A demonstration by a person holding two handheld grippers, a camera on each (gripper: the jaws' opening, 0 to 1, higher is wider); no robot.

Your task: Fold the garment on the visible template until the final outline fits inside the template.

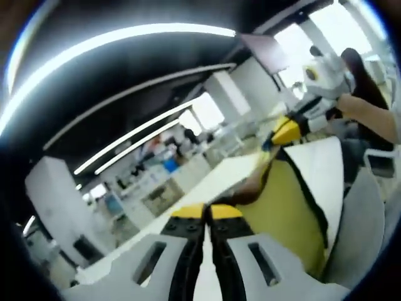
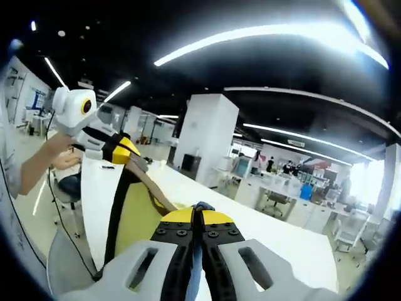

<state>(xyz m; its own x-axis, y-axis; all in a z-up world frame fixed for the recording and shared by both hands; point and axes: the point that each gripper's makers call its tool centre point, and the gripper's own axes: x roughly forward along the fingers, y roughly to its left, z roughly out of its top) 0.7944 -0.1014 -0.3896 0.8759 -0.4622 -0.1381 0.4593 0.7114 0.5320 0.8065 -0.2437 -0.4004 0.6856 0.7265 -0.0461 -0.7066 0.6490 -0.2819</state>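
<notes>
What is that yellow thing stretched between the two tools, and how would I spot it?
Start at the long white table running through the open office. Above it hangs a yellow fabric garment with black trim, pulled taut between the left gripper and the right gripper, both shut on its edges. It is the only soft, bright yellow sheet among white surfaces.
</notes>
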